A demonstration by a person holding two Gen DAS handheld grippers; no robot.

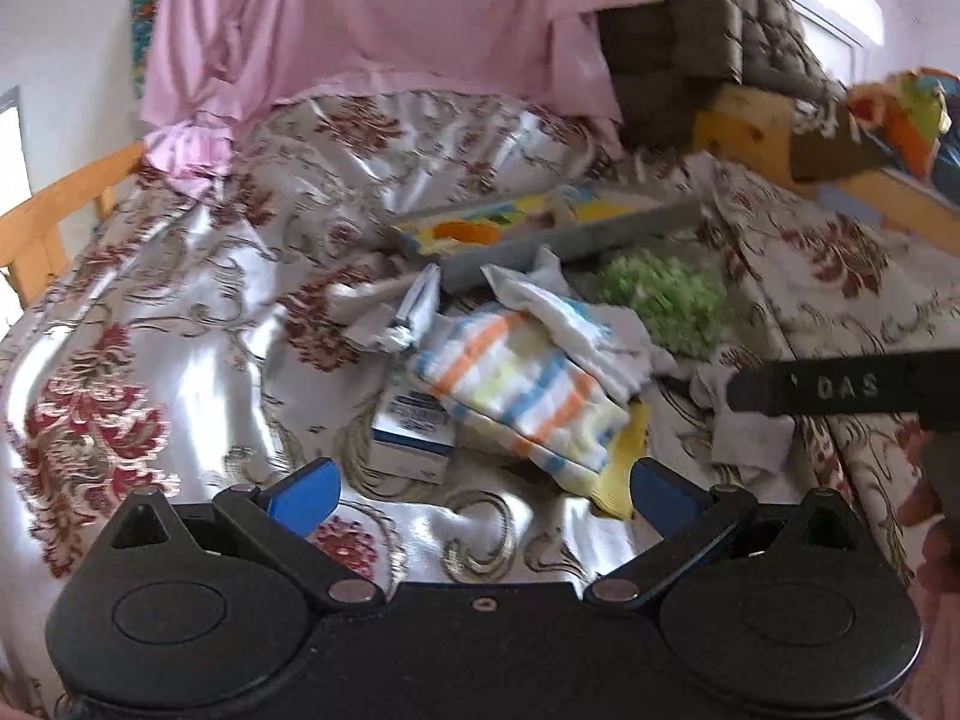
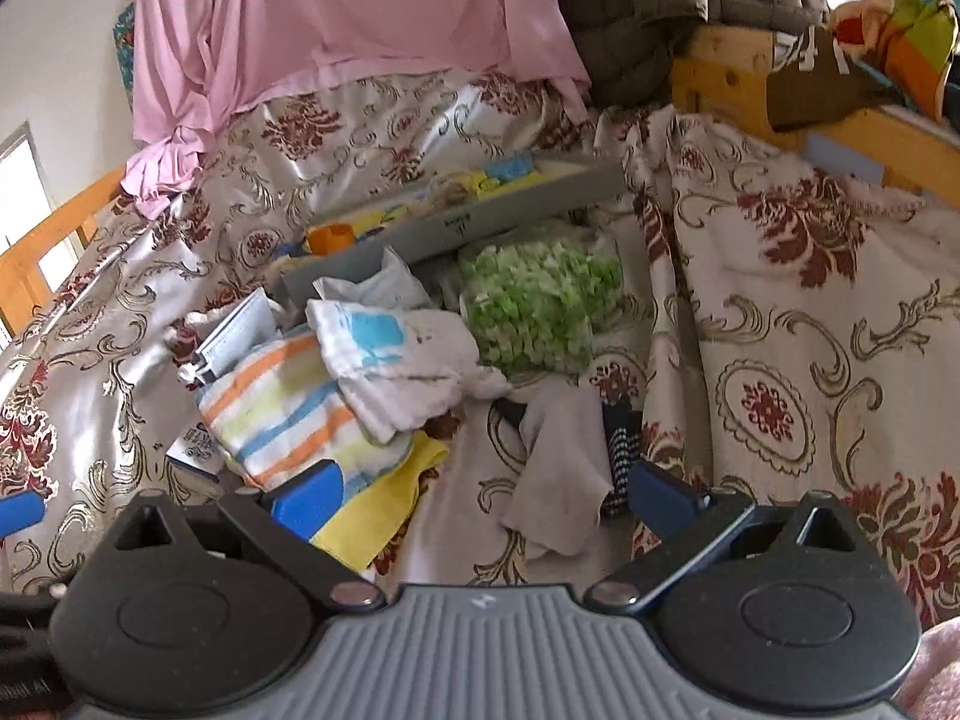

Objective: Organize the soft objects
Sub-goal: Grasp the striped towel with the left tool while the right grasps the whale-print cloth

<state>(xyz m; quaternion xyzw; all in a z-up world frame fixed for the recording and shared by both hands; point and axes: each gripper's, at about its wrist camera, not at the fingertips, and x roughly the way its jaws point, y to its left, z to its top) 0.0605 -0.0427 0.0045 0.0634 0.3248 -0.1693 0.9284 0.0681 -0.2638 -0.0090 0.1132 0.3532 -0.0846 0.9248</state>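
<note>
Daylight enters from a window at my left [image 1: 12, 144]. Strong white glare on the shiny floral satin bedspread [image 1: 198, 360]. My left view is motion-blurred throughout; my right view is sharper, print on the grey flat tray [image 2: 468, 222] nearly legible. Fisheye bends the edges, corners vignette black. Shadows soft.

Left wrist view: looks forward and down from behind the left gripper [image 1: 483, 489], its fingers spread along the lower frame; somewhat blurred, so detail is uncertain. Faces the striped towel [image 1: 522, 390] at frame centre, close.

Right wrist view: same direction, from the right gripper [image 2: 486, 489], set further right.

Shared: striped towel [image 2: 282, 414], green bag [image 2: 534, 306], grey tray [image 2: 480, 225], pink sheet [image 2: 336, 24] across the top.
</note>
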